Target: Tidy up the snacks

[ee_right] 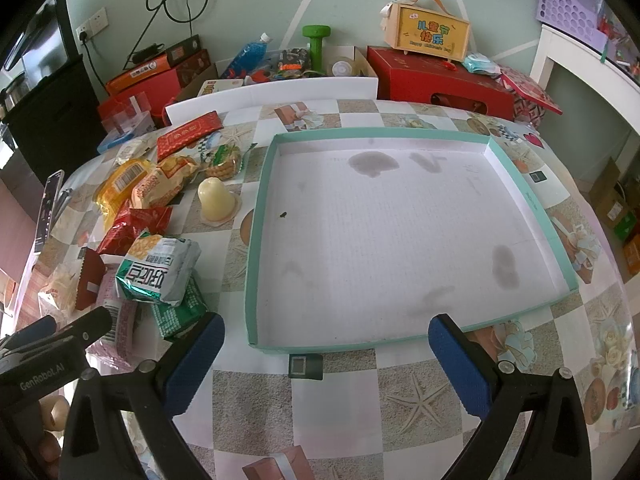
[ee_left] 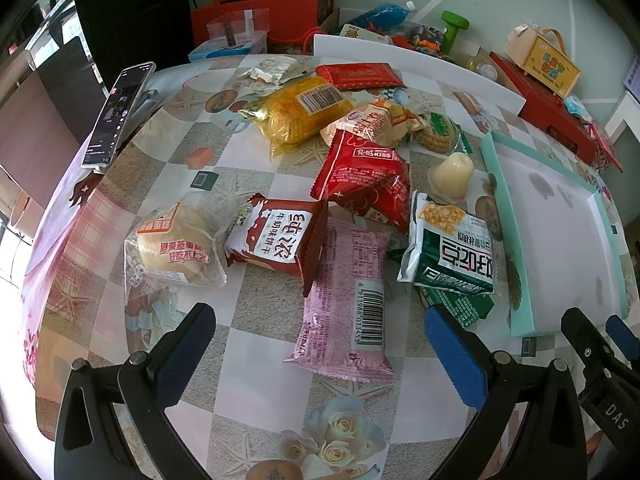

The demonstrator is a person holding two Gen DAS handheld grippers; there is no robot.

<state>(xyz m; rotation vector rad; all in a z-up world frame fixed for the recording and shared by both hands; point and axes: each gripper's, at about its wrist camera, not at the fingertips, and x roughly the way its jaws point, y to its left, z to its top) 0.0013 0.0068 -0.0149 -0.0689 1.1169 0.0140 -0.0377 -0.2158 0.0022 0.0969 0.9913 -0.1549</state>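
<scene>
Several snack packs lie in a heap on the table: a pink pack (ee_left: 347, 304), a brown milk-biscuit pack (ee_left: 280, 238), a clear bun pack (ee_left: 176, 248), a green-white pack (ee_left: 452, 250) (ee_right: 158, 270), a red pack (ee_left: 364, 178), a yellow pack (ee_left: 296, 112) and a jelly cup (ee_left: 452, 174) (ee_right: 216, 200). A teal-rimmed empty tray (ee_right: 260, 216) (ee_left: 496, 184) lies to their right. My left gripper (ee_left: 320, 356) is open and empty, just before the pink pack. My right gripper (ee_right: 326, 364) is open and empty at the tray's near edge.
A phone on a stand (ee_left: 120, 112) is at the table's left edge. Red gift boxes (ee_right: 436, 76), a white board (ee_right: 272, 96), a green dumbbell (ee_right: 316, 46) and an orange box (ee_right: 428, 34) crowd the back. The right gripper shows at the left wrist view's right edge (ee_left: 600, 344).
</scene>
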